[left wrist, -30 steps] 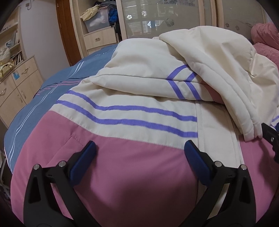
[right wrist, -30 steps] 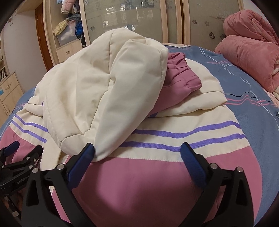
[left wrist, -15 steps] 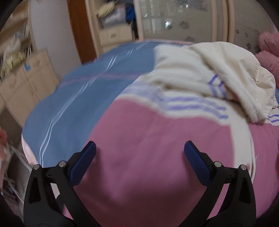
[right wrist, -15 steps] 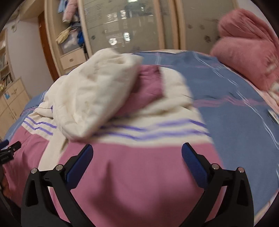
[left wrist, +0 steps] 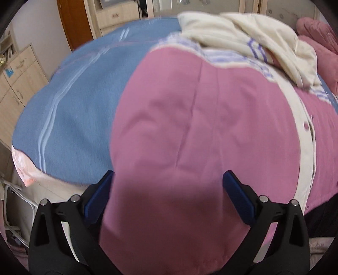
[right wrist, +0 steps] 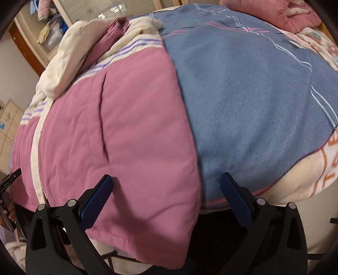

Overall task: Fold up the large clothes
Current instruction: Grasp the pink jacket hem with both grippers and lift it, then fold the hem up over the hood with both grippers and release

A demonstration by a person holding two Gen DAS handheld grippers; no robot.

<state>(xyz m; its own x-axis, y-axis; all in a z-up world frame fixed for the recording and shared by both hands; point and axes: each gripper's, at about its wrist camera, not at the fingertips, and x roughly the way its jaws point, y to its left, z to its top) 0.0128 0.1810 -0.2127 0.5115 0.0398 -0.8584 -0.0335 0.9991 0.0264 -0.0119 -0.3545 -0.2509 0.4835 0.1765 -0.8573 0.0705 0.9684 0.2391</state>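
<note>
A large padded jacket [left wrist: 200,118], pink below and cream with purple stripes above, lies front-up on a bed; its cream hood and folded sleeves [left wrist: 253,36] are piled on the far end. It also shows in the right wrist view [right wrist: 118,131]. My left gripper [left wrist: 168,190] is open over the jacket's lower left corner at the bed's near edge, with pink cloth between the fingers. My right gripper [right wrist: 165,192] is open at the lower right hem corner, which hangs over the bed edge.
A blue blanket [left wrist: 69,101] covers the bed [right wrist: 243,88]. Pink quilts [right wrist: 274,10] are stacked at the far right. Wooden drawers [left wrist: 17,78] and a wardrobe [left wrist: 118,12] stand at the left and back. The bed's near edge drops off just below both grippers.
Both grippers have pulled back from the jacket's striped middle to its bottom hem, the left to the left corner, the right to the right corner. Both stayed open.
</note>
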